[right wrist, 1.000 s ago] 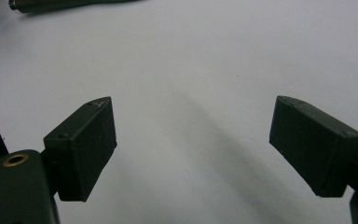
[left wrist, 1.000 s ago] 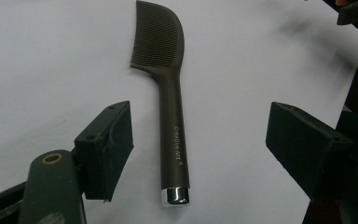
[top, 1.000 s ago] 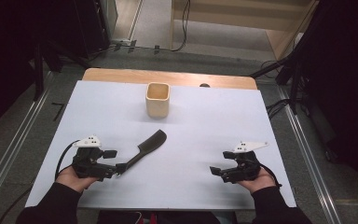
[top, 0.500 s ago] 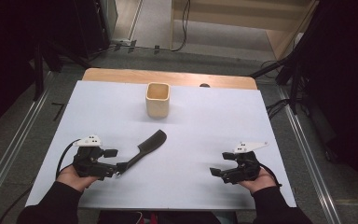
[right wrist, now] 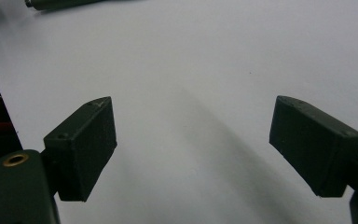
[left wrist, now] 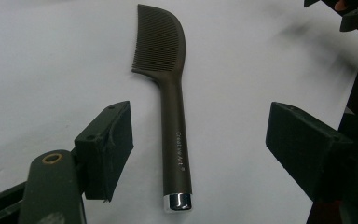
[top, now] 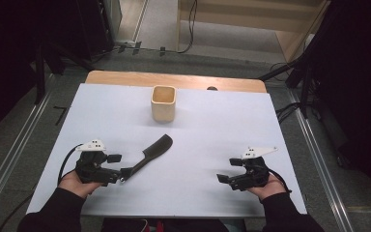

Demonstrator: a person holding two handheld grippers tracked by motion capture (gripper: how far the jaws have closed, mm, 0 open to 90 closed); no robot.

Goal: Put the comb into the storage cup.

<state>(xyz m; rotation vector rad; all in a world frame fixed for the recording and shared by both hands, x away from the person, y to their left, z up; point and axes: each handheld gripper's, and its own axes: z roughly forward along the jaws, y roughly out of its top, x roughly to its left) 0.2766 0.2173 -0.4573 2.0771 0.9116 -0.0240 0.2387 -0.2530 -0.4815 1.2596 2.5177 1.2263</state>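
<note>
A black comb (top: 152, 151) with a long handle and a silver end cap lies flat on the white table (top: 212, 130), teeth end pointing away to the right. My left gripper (top: 118, 174) sits at the handle's near end. In the left gripper view the comb (left wrist: 175, 126) runs up between the jaws, which stand wide apart on either side without touching it; the left gripper (left wrist: 200, 126) is open. My right gripper (top: 224, 179) rests near the front right of the table. It is open (right wrist: 191, 121) over bare table, nothing between its pads.
A square wooden cup (top: 163, 104) stands upright at the back middle of the table. A wooden strip (top: 174, 79) edges the far side. The comb's handle end (right wrist: 60, 3) shows at the top left of the right gripper view. Both hands hold the grippers near the front edge.
</note>
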